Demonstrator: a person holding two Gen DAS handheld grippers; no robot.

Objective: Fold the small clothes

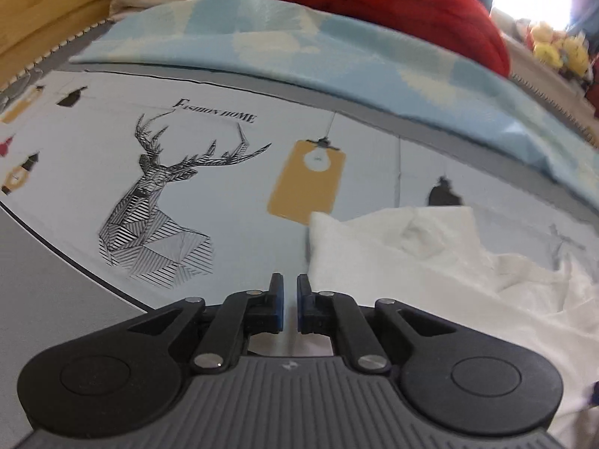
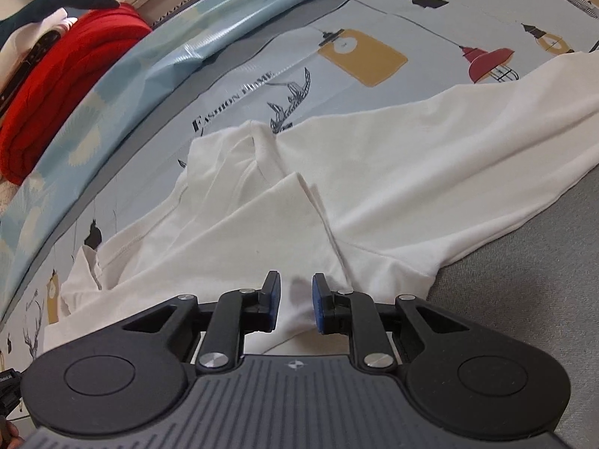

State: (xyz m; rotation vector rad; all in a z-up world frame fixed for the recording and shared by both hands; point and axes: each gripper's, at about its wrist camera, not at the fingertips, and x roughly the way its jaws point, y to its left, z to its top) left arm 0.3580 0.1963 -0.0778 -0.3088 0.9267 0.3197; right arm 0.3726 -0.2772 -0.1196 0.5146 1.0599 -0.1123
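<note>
The white garment (image 2: pixel 374 172) is spread on the printed bedsheet (image 1: pixel 232 194), its hem near the grey border. The left gripper (image 1: pixel 290 305) is held nearly closed, empty, over bare sheet beside the garment's edge. The right gripper (image 2: pixel 295 299) is held slightly apart above the cloth, nothing clamped.

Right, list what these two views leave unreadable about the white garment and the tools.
- White garment, right wrist view: its near hem is hidden under the right tool, and the tool body hides whether fabric is pinched.
- Same garment, left wrist view: cut off by the right and bottom edges.
- Left tool: nearly shut over the printed sheet; nothing shows between its pads.
</note>
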